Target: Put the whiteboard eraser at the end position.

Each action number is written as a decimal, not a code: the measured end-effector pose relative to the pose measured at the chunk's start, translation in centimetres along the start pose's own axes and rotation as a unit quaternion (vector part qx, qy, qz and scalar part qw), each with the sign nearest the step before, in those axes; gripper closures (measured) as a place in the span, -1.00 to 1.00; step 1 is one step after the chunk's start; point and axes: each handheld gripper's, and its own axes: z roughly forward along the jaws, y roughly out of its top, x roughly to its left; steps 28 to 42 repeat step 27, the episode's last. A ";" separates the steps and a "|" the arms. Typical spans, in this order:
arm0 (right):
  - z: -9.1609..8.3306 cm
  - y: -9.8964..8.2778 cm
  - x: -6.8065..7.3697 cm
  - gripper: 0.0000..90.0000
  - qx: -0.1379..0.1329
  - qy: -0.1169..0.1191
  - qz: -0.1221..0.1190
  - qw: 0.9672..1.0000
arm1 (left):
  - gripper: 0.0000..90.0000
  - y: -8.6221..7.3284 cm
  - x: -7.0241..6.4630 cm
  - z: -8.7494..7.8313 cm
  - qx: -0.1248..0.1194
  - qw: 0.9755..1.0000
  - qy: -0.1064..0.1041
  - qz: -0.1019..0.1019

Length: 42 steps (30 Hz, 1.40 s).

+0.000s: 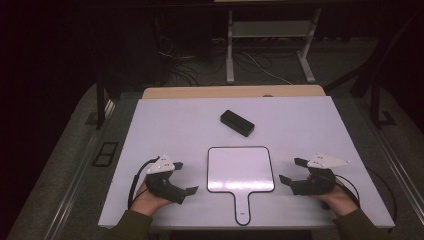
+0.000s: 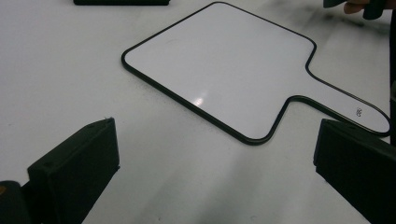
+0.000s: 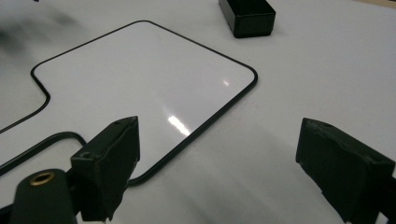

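White paddle board (image 1: 240, 169) lies on white table (image 1: 175, 125).

In front of me the white surface (image 1: 165, 125) carried a handled whiteboard (image 1: 241, 170) lying flat near my edge and a black box (image 1: 237, 123) beyond it.

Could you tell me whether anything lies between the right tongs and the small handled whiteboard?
Nothing visible does. The right tongs stand open just right of the whiteboard, with bare table between them. The black box lies farther back, off that path.
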 end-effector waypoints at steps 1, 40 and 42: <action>-0.1 -0.1 0.0 -0.73 0.001 0.001 -0.002 1.000 | -1.00 0.0 0.0 0.0 0.001 1.000 0.000 0.000; -0.8 -1.3 0.0 -0.73 0.008 0.000 -0.011 1.000 | -1.00 -0.3 0.1 0.2 0.007 1.000 -0.006 0.001; -0.8 -1.3 0.0 -0.73 0.008 0.000 -0.011 1.000 | -1.00 -0.3 0.1 0.2 0.007 1.000 -0.006 0.001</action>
